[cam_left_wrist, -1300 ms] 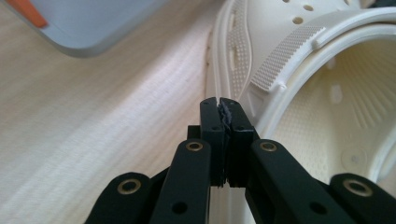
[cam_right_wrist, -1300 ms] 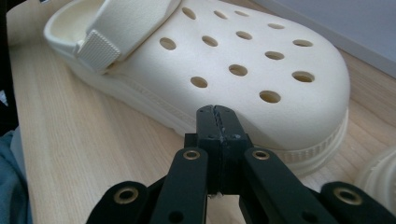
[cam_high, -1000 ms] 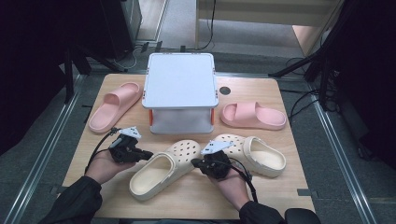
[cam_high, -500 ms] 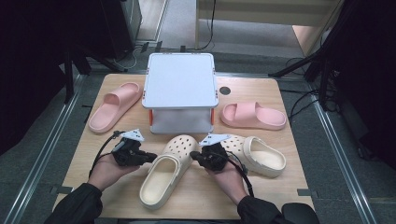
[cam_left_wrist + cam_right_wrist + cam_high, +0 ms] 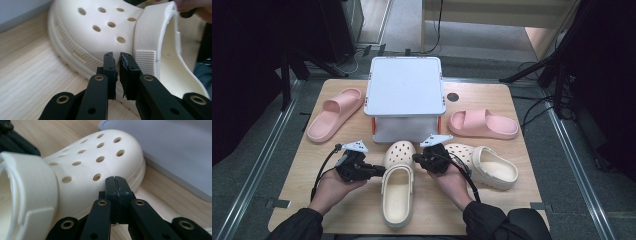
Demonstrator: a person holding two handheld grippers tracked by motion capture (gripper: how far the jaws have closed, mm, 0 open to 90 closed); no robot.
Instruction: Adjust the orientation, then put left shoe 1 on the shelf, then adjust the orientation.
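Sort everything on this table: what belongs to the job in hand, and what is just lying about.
In the job:
- cream clog, between both grippers
- left gripper, jaws a slit apart, just been opening
- right gripper, shut

Lying about:
- second cream clog
- left pink slide
- right pink slide
- white box

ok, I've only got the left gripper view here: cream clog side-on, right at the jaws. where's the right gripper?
Observer: The right gripper is at the other side of that clog, by the holed toe, jaws shut. The left gripper has just been opening its jaws, with nothing between them.
Operator: Is there a second clog?
Observer: Yes, a second clog lies just to the right of the first, toe angled toward the middle.
Operator: What's past the toe?
Observer: A white box, with the left pink slide on one side and the right pink slide on the other.
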